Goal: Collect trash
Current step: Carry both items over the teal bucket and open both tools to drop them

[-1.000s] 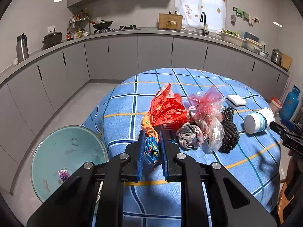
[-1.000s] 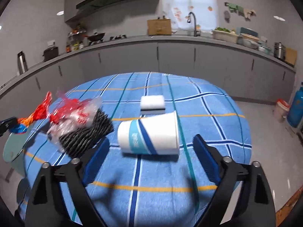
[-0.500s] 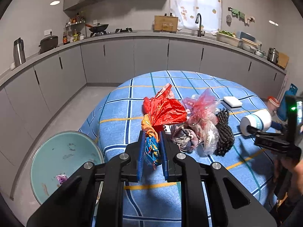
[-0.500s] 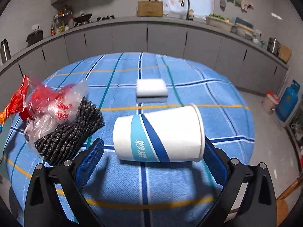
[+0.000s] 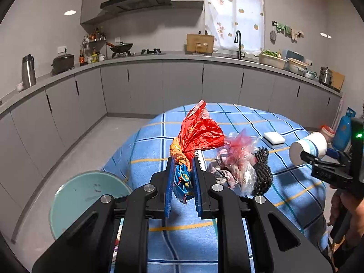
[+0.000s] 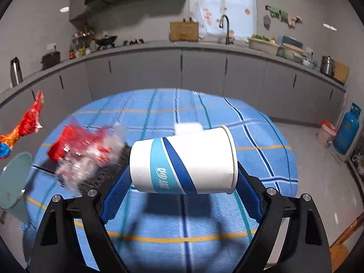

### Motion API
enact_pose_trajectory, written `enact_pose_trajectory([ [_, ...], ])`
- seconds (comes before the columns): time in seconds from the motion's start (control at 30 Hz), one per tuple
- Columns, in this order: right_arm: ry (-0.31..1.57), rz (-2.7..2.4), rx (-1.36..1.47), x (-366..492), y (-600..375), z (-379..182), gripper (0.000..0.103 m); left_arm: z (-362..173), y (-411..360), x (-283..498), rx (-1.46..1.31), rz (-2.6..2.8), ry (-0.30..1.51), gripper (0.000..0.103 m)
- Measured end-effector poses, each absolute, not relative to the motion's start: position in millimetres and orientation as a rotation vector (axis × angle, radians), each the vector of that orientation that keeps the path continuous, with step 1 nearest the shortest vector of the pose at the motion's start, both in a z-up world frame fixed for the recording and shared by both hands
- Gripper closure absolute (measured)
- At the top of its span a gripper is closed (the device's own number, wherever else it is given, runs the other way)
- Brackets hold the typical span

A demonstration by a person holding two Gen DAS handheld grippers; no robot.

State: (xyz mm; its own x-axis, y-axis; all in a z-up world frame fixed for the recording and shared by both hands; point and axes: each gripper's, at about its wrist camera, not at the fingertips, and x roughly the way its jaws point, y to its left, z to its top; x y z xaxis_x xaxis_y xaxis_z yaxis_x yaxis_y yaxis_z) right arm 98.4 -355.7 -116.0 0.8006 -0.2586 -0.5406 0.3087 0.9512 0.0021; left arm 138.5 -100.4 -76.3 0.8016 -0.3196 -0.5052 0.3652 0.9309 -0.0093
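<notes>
**Both grippers carry trash above the blue checked table**

Nearest to me, the left gripper (image 5: 183,183) has its blue pads pressed together on the twisted neck of a red snack wrapper (image 5: 198,134). The wrapper's crumpled red body stands up above the pads, and its orange and blue tail hangs down between them. It is off the table, held in the air over the near left edge.

The right gripper (image 6: 182,191) has a white paper cup (image 6: 184,161) with blue stripes lying sideways between its pads. Its base is against the left pad and its rim against the right pad. The jaws are closing on it, and the cup is lifted clear of the cloth, with its shadow falling on the table below. In the left wrist view this gripper shows at the far right, a hand (image 5: 348,218) wrapped around its handle.

Below and to the left, on the floor beside the table, sits a pale green bin (image 5: 86,195) with its mouth open upward.

On the blue checked tablecloth (image 5: 293,193) just past the left gripper lies a heap of remaining trash: a clear and pink plastic bag (image 5: 241,159), a grey crumpled piece beneath it, and a black netted bundle (image 5: 262,170) touching its right side. Farther back rests a small white block (image 5: 274,138), apart from the heap.

Beyond the table, grey cabinets (image 5: 182,84) run along the wall under a counter with a sink tap and a wok.
</notes>
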Motion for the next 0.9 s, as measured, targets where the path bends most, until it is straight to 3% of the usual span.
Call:
enact_pose_trajectory([
  [0.9, 0.478, 0.048, -0.049, 132, -203, -68, 0.017, -78, -4, 138, 0.043, -0.157, 0.551, 0.087],
])
